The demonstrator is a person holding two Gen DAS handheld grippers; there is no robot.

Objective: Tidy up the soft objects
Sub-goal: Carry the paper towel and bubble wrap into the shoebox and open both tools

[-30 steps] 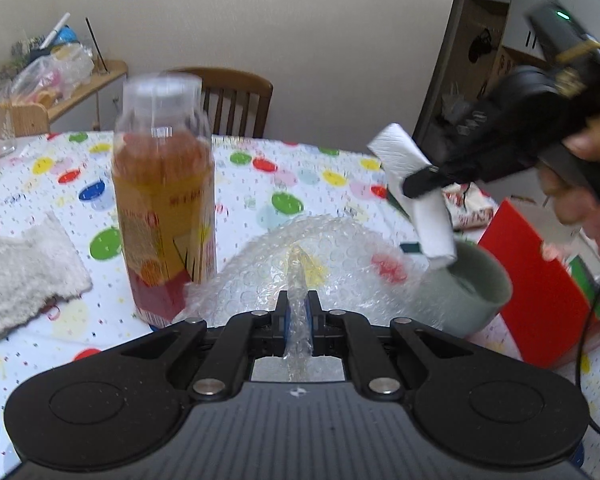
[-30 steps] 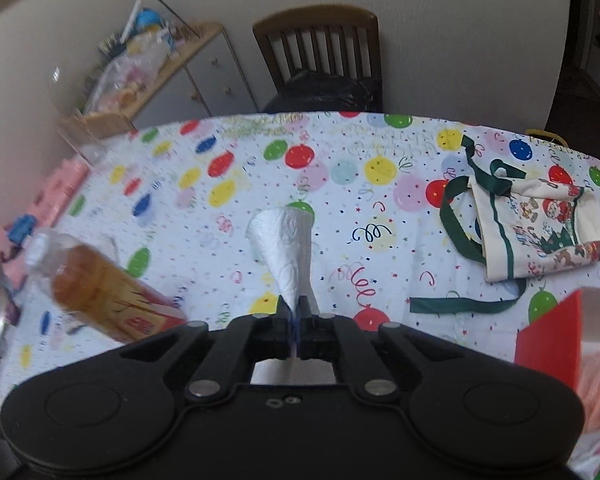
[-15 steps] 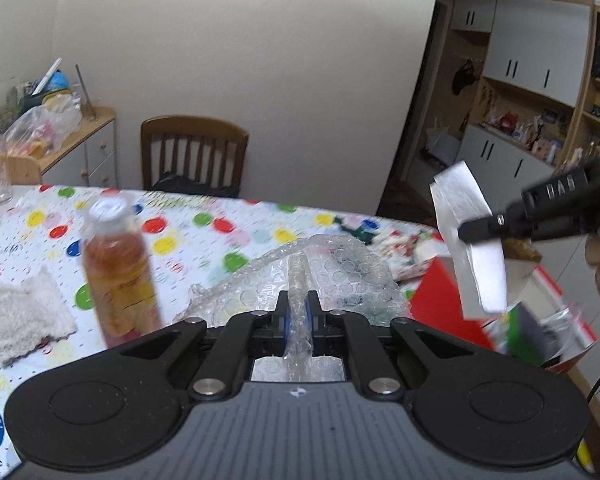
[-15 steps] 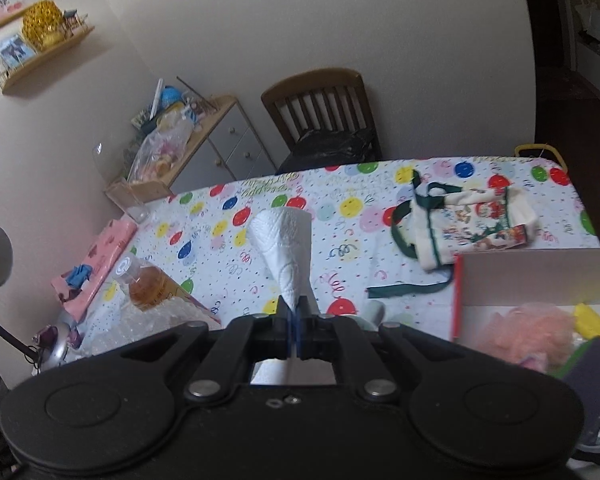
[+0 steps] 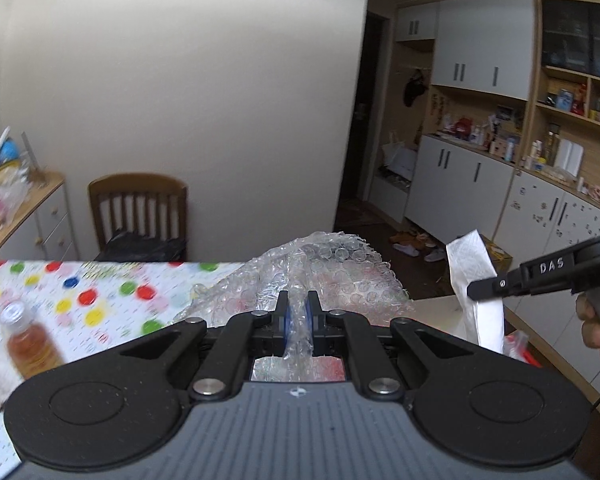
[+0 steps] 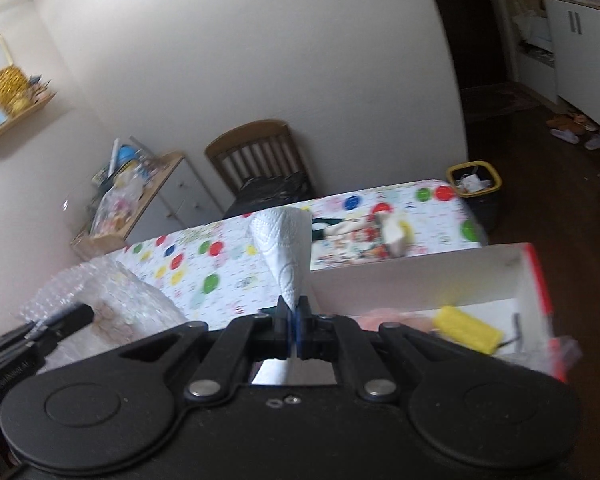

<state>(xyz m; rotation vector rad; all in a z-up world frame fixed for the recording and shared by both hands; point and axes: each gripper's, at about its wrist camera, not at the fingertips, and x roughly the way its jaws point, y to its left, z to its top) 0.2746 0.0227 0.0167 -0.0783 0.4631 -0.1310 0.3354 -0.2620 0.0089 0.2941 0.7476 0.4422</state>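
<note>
Table with balloon-print cloth below both grippers. Red-edged white box at its near corner, yellow thing inside, maybe sponge. Left gripper clamps bubble wrap, raised. Right gripper pinches folded paper towel beside box.

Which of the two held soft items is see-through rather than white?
The bubble wrap, pinched in the left gripper; the right gripper holds an opaque white paper towel.
</note>
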